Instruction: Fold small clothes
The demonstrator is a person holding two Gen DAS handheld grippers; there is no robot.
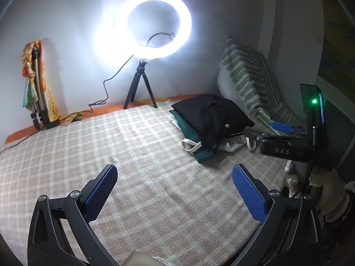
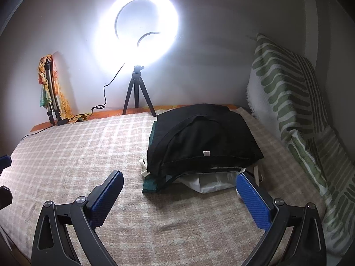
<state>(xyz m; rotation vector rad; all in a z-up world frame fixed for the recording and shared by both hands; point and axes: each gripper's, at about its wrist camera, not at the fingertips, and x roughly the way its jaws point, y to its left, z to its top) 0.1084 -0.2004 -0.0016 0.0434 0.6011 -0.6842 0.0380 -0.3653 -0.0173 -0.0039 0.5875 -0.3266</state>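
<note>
Judging by the stack (image 2: 199, 141) at centre right of the bed (image 2: 77, 155), several pieces look folded; nothing unfolded shows. Both my left claw (image 1: 175, 190) and right claw (image 2: 179, 197) gape wide, empty.

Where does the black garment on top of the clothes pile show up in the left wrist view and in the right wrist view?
Left wrist view: black garment lies right of centre, past the open left gripper.
Right wrist view: black garment lies at centre, just ahead of the open right gripper.
Shared landmark: the ring light on its tripod, behind and left of the pile.
</note>
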